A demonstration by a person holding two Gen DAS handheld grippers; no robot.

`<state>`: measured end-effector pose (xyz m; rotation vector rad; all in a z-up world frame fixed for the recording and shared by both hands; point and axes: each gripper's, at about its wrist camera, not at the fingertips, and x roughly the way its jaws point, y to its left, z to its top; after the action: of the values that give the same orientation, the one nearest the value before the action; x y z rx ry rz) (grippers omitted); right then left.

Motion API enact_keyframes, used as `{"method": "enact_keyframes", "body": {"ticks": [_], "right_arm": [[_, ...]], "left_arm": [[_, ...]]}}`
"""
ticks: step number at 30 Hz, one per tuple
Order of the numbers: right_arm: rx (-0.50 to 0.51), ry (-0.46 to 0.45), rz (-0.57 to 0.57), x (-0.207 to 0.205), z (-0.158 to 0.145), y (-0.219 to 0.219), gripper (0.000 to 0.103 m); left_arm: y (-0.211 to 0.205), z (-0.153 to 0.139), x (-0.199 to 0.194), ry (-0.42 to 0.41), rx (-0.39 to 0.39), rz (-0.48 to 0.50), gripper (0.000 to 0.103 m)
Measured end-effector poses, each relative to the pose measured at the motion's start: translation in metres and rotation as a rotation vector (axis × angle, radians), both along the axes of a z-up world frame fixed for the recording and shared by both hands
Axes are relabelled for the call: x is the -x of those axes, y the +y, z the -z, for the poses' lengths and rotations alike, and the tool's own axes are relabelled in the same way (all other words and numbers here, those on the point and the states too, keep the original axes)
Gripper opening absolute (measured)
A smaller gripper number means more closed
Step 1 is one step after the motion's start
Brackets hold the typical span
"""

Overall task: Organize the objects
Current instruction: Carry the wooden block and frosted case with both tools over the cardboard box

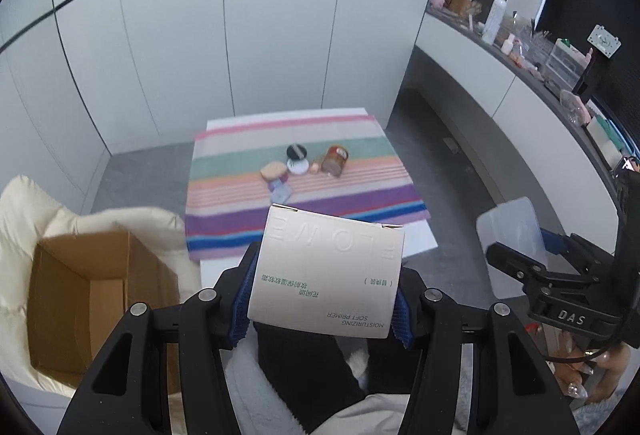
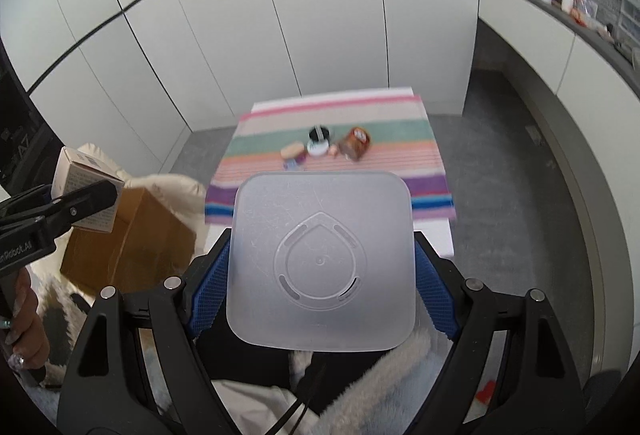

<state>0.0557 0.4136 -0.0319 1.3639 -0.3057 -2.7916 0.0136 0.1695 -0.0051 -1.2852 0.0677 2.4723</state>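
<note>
Cardboard box sits pinched in the left gripper; the right gripper clamps a plastic lid. Either could slip, being held only by its edges.

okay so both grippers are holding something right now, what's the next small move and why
Probably swing the left gripper leftward over the open cardboard box and release the primer carton. The carton is already clamped between the fingers, and the box sits open just to its left, while the right gripper holds the translucent lid.
</note>
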Motion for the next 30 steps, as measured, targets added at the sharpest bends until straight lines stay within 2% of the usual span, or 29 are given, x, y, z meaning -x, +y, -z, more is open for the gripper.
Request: {"method": "enact_keyframes", "body": {"ticks": [5, 12, 19, 30], "right_arm": [[-0.01, -0.039, 0.03, -0.015, 0.018, 0.009, 0.085], [-0.014, -0.041, 0.05, -0.018, 0.021, 0.012, 0.085], [0.009, -0.063, 0.044, -0.01, 0.024, 0.004, 0.085], [-0.019, -0.092, 0.016, 0.0, 0.031, -0.017, 0.085]], "left_arm": [[-0.009, 0.016, -0.004, -0.036, 0.0, -0.015, 0.056], [-0.018, 0.018, -0.006, -0.035, 0.01, -0.034, 0.056], [-0.031, 0.022, -0.004, -0.041, 0.004, -0.058, 0.056], [-0.064, 0.031, -0.003, -0.058, -0.002, -0.123, 0.056]]}}
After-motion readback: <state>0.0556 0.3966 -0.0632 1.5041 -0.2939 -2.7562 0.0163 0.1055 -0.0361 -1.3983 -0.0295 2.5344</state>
